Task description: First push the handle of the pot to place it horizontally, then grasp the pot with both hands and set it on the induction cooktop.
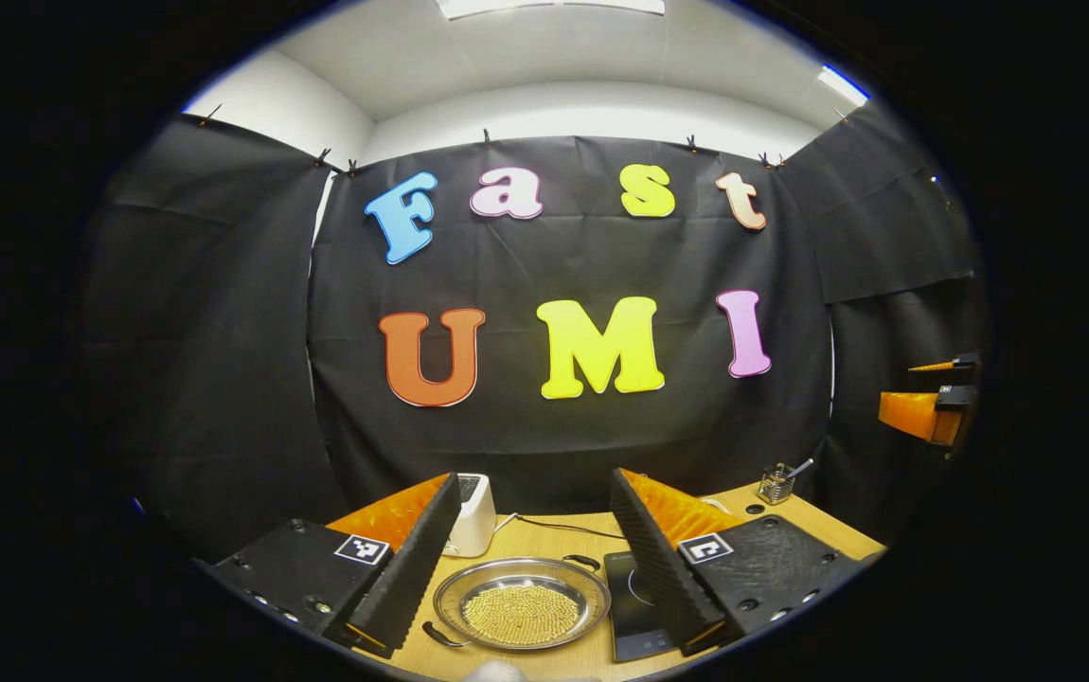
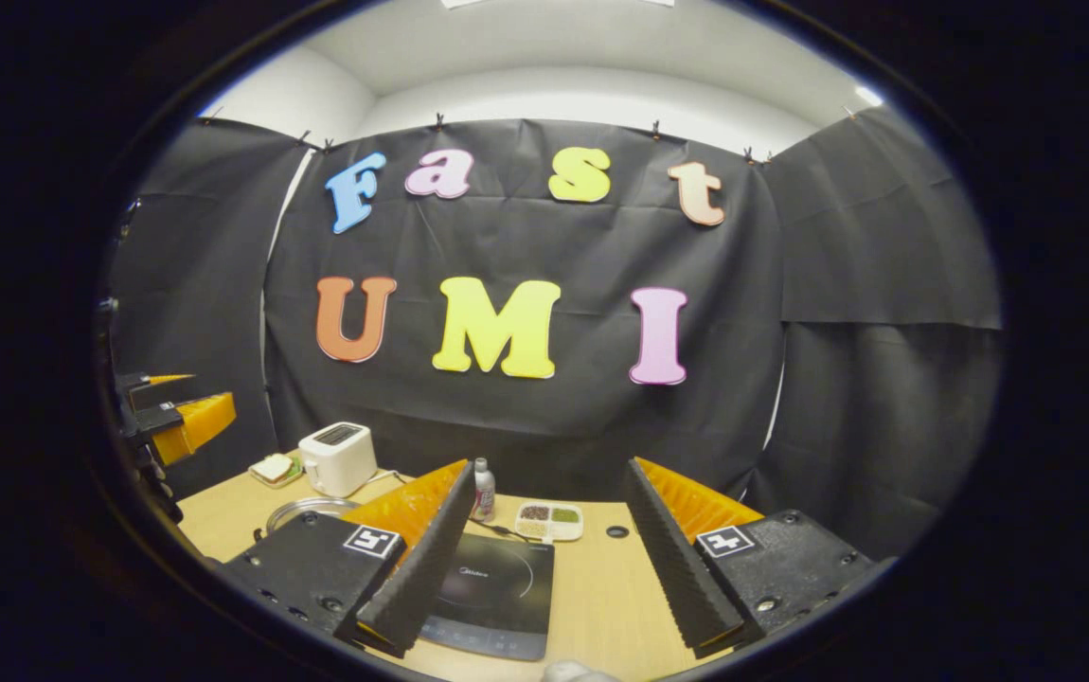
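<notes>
Here we hold both tongs above the bench (image 1: pixel 544 535), each pair spread wide apart and gripping nothing. In the left gripper view, the left tongs (image 1: pixel 535 559) frame the pot (image 1: pixel 522 602), a shallow steel pan holding small yellow grains, one dark handle toward us and one away. Left of the pot, behind it, stands a white toaster (image 1: pixel 471 514); just right of the pot lies the induction cooktop (image 1: pixel 634 606), separate from it. In the right gripper view, the right tongs (image 2: pixel 544 559) hang over the cooktop, the pot's rim showing left of it, a small bottle (image 2: pixel 484 489) and a divided tray (image 2: pixel 549 520) behind.
</notes>
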`<action>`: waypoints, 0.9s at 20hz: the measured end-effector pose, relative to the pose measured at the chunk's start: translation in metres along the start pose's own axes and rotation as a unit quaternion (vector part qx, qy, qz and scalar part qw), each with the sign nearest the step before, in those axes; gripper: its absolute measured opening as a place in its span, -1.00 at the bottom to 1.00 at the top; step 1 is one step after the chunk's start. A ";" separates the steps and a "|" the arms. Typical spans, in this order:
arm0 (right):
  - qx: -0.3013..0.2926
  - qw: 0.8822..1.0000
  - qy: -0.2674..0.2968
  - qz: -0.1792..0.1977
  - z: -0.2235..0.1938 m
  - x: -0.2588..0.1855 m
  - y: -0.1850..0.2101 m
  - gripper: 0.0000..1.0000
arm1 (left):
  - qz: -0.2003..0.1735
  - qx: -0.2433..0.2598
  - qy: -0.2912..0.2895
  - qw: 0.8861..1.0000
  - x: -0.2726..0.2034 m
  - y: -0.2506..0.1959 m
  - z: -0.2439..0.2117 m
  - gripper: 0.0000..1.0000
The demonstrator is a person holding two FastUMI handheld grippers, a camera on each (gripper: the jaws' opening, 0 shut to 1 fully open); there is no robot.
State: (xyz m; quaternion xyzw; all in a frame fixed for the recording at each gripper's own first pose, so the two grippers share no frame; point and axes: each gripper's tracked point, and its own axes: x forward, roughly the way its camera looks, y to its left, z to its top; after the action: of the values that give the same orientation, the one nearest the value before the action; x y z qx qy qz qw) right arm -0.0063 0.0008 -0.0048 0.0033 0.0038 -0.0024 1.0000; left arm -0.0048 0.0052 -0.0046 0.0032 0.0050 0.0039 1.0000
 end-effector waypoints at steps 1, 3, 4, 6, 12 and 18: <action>0.001 1.000 0.001 0.000 -0.001 0.000 0.000 0.93 | 0.005 0.003 0.003 1.000 -0.001 0.001 -0.002 0.58; 0.000 1.000 0.002 0.000 -0.002 0.000 0.000 0.93 | 0.003 0.008 0.016 1.000 0.000 0.001 -0.008 -0.05; -0.002 1.000 0.003 0.001 -0.003 0.000 0.001 0.93 | -0.004 0.006 0.021 1.000 0.001 -0.001 -0.012 -0.43; -0.007 1.000 0.004 0.000 -0.004 -0.001 0.000 0.93 | -0.038 -0.003 0.044 0.998 0.006 -0.013 -0.028 -0.98; -0.001 1.000 0.019 0.001 -0.018 0.001 0.000 0.94 | -0.066 -0.029 0.153 0.986 0.005 -0.005 -0.107 -1.00; 0.000 0.999 0.042 0.001 -0.037 0.005 0.001 0.93 | -0.035 -0.070 0.280 0.957 -0.010 0.016 -0.214 -1.00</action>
State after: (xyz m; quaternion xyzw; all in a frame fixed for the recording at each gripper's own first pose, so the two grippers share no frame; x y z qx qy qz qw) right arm -0.0020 0.0022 -0.0417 0.0038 0.0457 -0.0013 0.9989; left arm -0.0168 0.0223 -0.2184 -0.0681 0.2849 -0.0298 0.9557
